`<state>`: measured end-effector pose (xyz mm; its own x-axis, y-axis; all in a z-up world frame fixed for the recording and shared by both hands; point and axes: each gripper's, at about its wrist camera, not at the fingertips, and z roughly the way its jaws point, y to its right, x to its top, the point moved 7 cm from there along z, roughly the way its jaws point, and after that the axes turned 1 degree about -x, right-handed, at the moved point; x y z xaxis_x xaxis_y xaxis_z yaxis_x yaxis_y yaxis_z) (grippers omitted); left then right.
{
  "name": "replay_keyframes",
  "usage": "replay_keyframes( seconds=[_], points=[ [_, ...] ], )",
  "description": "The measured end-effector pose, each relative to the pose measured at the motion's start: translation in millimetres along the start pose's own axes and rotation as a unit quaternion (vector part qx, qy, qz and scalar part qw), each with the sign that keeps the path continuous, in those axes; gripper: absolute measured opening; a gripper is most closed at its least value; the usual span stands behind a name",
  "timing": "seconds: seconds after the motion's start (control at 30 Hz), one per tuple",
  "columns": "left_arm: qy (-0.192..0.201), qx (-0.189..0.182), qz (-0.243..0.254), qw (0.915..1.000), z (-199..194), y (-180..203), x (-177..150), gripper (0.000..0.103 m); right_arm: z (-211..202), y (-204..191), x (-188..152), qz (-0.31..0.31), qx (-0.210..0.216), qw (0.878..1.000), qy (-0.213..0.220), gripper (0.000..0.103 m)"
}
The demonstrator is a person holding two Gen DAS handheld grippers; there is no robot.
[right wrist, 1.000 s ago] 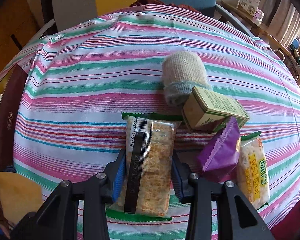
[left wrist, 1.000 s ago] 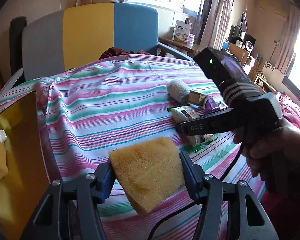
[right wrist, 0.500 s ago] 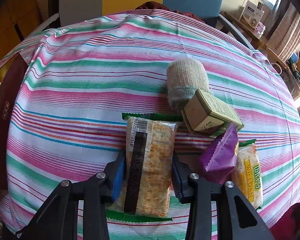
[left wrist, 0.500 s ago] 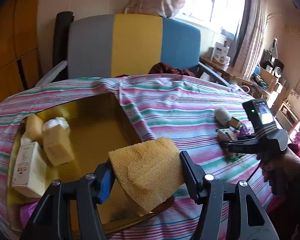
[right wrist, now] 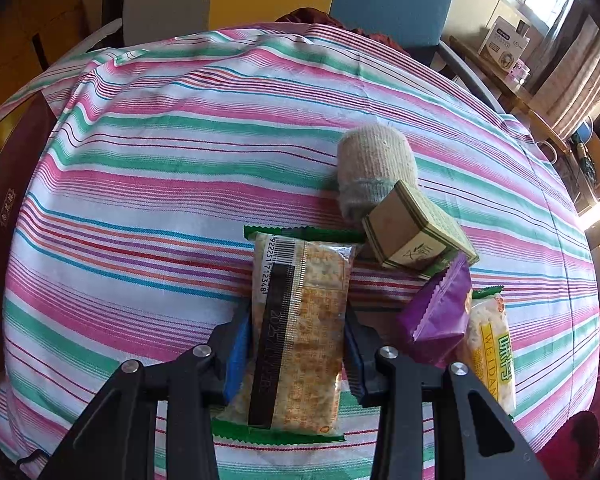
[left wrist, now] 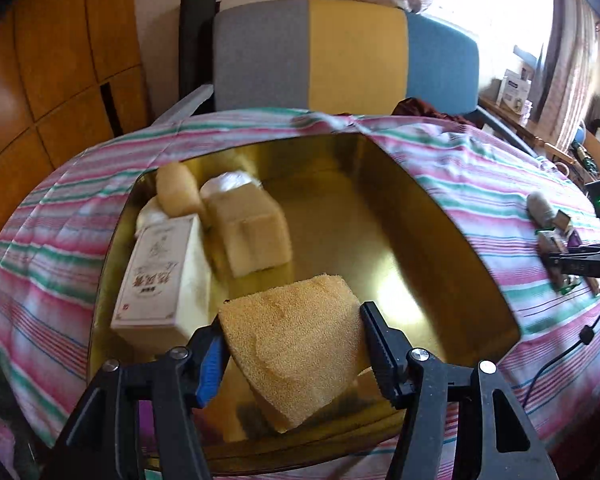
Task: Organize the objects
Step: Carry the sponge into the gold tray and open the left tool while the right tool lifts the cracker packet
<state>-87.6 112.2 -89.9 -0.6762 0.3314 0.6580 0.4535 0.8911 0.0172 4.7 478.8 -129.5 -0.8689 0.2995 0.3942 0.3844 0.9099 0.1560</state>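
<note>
Currently my left gripper (left wrist: 290,344) clamps a yellow, coarse-pored sponge wedge (left wrist: 294,344), its flat cut face up and its pointed end hanging below the fingers. It sits over the near part of a gold metal tray (left wrist: 440,240). Ahead-left of the claw in the tray: a white printed carton (left wrist: 156,276), a tan foam block (left wrist: 252,232) and a pale rounded lump (left wrist: 178,194).

My right gripper (right wrist: 298,338) is closed on a clear cracker packet with green ends (right wrist: 300,320), lying lengthwise on the striped tablecloth (right wrist: 160,168). Just right of the claw: purple foil pouch (right wrist: 436,320), yellow snack packet (right wrist: 490,352); ahead-right, green-tan box (right wrist: 412,232) touching a beige knitted roll (right wrist: 372,168).
</note>
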Motion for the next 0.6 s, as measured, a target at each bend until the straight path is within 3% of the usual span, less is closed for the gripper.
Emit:
replay_keyframes(
  seconds=[0.27,0.6],
  points=[
    [-0.041,0.019,-0.034,0.9984,11.1,-45.2,-27.1,0.064,1.6,-2.6,1.5,-0.005,-0.006,1.000,-0.001,0.040],
    [-0.029,0.009,-0.048,0.9984,1.7,-51.7,-33.0,0.073,-0.7,-6.7,-1.0,-0.005,-0.009,1.000,-0.001,0.040]
  ],
)
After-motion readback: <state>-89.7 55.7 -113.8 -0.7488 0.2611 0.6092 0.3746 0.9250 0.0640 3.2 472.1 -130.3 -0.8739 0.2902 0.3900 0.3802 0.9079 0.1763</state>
